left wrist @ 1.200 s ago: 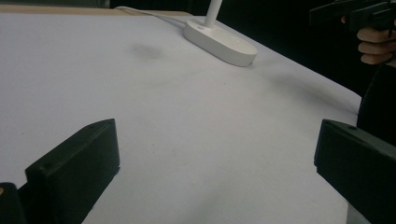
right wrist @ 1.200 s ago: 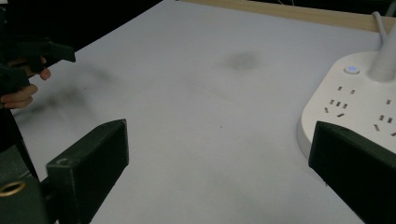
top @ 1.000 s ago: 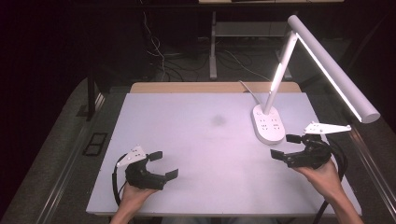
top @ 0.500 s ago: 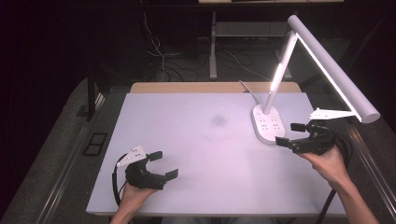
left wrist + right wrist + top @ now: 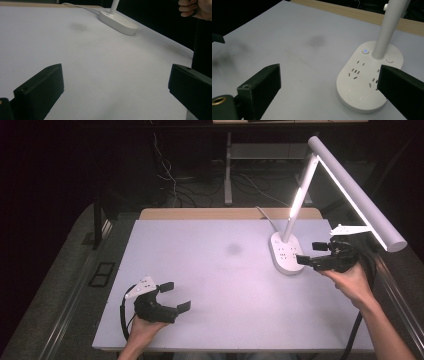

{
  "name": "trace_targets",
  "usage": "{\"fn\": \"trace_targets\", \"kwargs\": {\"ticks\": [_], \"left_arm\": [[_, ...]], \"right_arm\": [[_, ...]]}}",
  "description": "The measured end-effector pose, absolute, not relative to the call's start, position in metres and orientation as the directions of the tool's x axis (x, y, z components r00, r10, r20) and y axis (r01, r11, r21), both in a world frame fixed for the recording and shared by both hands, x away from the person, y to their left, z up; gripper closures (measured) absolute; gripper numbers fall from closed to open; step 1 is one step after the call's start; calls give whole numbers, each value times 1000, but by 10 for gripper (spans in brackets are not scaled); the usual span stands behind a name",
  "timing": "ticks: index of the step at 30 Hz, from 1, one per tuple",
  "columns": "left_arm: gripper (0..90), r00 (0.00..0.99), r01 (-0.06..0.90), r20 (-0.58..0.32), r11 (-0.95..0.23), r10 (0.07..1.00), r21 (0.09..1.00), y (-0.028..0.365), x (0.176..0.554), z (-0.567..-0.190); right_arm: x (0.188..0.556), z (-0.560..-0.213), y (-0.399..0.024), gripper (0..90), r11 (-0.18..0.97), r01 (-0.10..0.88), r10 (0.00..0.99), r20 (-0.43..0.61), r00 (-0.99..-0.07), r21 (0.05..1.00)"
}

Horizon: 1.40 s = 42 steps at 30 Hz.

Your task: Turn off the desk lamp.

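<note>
A white desk lamp stands at the table's right, its oval base (image 5: 285, 253) carrying sockets and buttons, its lit bar head (image 5: 357, 195) reaching over the right edge. My right gripper (image 5: 312, 253) hovers open just right of the base, jaws pointing at it. In the right gripper view the base (image 5: 368, 82) lies between and beyond the wide jaws, a small blue light (image 5: 365, 51) glowing beside the stem (image 5: 388, 27). My left gripper (image 5: 175, 296) rests open near the front left of the table, nothing between its jaws. The left gripper view shows the base (image 5: 118, 21) far off.
The white table top (image 5: 210, 270) has a faint dark smudge (image 5: 233, 248) near its middle. A wooden strip (image 5: 220, 213) runs along the far edge. The lamp's cable (image 5: 265, 215) trails off the back. Dark floor and cables lie beyond.
My right gripper has moved away from me and slightly up, closing in on the lamp base from the right. The left gripper has stayed put.
</note>
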<state>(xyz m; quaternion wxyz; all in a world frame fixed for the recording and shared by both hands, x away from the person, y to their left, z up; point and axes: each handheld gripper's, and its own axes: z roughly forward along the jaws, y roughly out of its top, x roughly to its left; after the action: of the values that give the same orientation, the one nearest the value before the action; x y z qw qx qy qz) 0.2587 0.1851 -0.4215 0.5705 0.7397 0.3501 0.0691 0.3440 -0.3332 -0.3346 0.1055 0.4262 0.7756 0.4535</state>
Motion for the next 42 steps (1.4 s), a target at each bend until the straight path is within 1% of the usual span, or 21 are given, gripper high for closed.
{"fn": "trace_targets", "kwargs": {"ticks": [3, 5, 11, 12, 13, 16, 18, 19, 20, 21, 22, 28, 32, 33, 34, 35, 36, 37, 38, 39, 42], "left_arm": [[0, 745, 440, -298, -104, 597, 892, 185, 259, -422], [0, 745, 440, -299, -103, 597, 892, 185, 259, -422], [0, 745, 441, -299, -103, 597, 892, 185, 259, -422], [0, 745, 440, -298, -105, 597, 892, 185, 260, -422], [0, 745, 440, -299, -104, 596, 892, 185, 260, -422], [0, 746, 439, -297, -105, 596, 892, 185, 260, -422], [0, 745, 440, -298, -104, 597, 892, 185, 260, -422], [0, 746, 439, -296, -106, 597, 892, 185, 260, -422], [0, 745, 439, -296, -106, 597, 892, 185, 260, -422], [0, 745, 439, -296, -107, 597, 892, 185, 260, -422], [0, 746, 439, -295, -107, 597, 892, 185, 260, -422], [0, 746, 438, -292, -110, 599, 892, 186, 260, -422], [0, 746, 437, -290, -112, 599, 892, 186, 260, -422], [0, 747, 438, -291, -113, 598, 892, 186, 261, -422], [0, 746, 438, -290, -114, 599, 892, 186, 261, -422], [0, 747, 438, -290, -114, 599, 892, 186, 261, -422], [0, 747, 438, -288, -118, 599, 891, 185, 261, -422], [0, 747, 438, -288, -118, 599, 891, 185, 261, -422], [0, 747, 439, -287, -121, 600, 891, 185, 261, -423], [0, 748, 439, -287, -122, 598, 890, 185, 262, -423], [0, 749, 440, -287, -124, 597, 889, 183, 262, -423]], "right_arm": [[349, -335, -336, 66, 221, 569, 764, 223, -605, 792], [356, -334, -339, 130, 224, 571, 771, 215, -599, 790], [370, -337, -343, 156, 215, 584, 784, 218, -582, 783], [375, -337, -344, 199, 215, 589, 785, 221, -579, 779], [377, -338, -344, 220, 217, 584, 784, 217, -581, 782], [383, -338, -346, 245, 210, 588, 787, 222, -576, 781], [388, -338, -347, 303, 206, 589, 788, 224, -573, 781], [391, -338, -348, 318, 203, 593, 790, 227, -570, 779], [395, -338, -350, 370, 202, 597, 793, 227, -565, 777], [395, -338, -350, 370, 202, 597, 793, 227, -565, 777], [401, -340, -353, 410, 191, 602, 797, 236, -556, 775], [411, -346, -359, 508, 160, 617, 816, 249, -522, 770], [418, -351, -365, 626, 134, 623, 830, 256, -496, 771], [418, -351, -365, 626, 134, 623, 830, 256, -496, 771], [421, -353, -367, 673, 121, 624, 835, 260, -484, 772], [422, -353, -368, 700, 116, 624, 837, 262, -480, 773], [424, -355, -370, 723, 107, 622, 842, 262, -471, 775], [424, -355, -370, 723, 107, 622, 842, 262, -471, 775], [427, -358, -372, 771, 101, 622, 847, 261, -463, 777], [427, -358, -372, 771, 101, 622, 847, 261, -463, 777], [433, -364, -373, 841, 94, 633, 855, 263, -447, 768]]}}
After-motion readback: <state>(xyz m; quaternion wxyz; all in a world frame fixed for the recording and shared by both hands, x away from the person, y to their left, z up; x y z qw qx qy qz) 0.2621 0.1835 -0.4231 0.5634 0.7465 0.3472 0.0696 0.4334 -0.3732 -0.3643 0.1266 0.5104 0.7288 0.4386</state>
